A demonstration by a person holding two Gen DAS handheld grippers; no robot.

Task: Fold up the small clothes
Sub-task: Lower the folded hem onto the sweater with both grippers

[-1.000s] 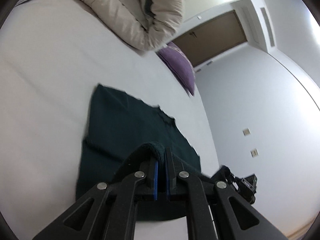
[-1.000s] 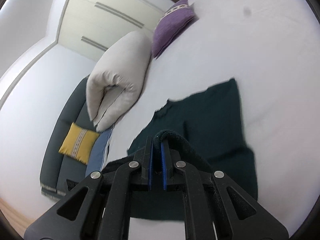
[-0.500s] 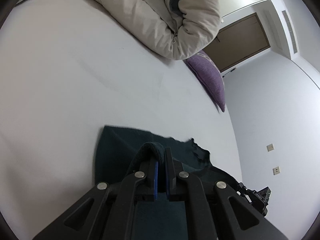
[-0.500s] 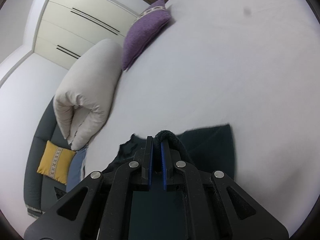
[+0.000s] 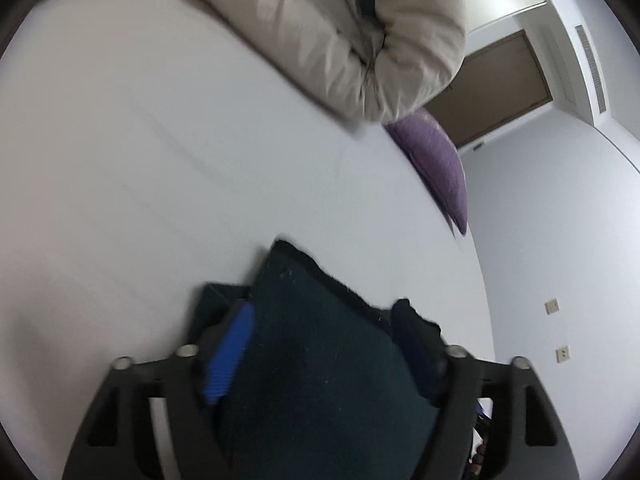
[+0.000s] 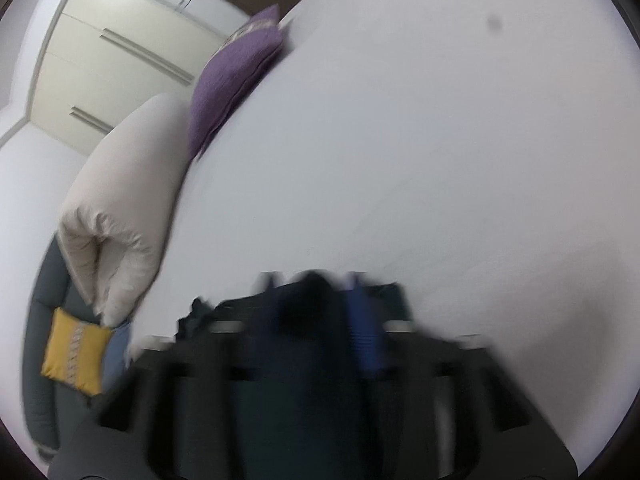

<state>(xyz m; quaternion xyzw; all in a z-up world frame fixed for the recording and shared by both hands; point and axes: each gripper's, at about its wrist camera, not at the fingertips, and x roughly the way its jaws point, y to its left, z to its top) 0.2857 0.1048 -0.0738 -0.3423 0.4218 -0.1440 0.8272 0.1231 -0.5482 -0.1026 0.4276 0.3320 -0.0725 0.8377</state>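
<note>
Two grippers are ours, and both sit low over the white bed [image 5: 168, 184]. Our left gripper [image 5: 324, 344] has just been opening: its jaws now stand wide apart, with the dark green garment [image 5: 320, 360] lying loose between them, the blue pad [image 5: 228, 356] clear of the cloth's edge. The garment rests folded on the sheet below us. Our right gripper [image 6: 316, 320] has also just been opening; the view is blurred, yet its jaws show parted with dark cloth between them, and whether they press it we cannot tell. Beyond lie a rolled beige duvet [image 5: 340, 28] and a purple cushion [image 5: 436, 164].
</note>
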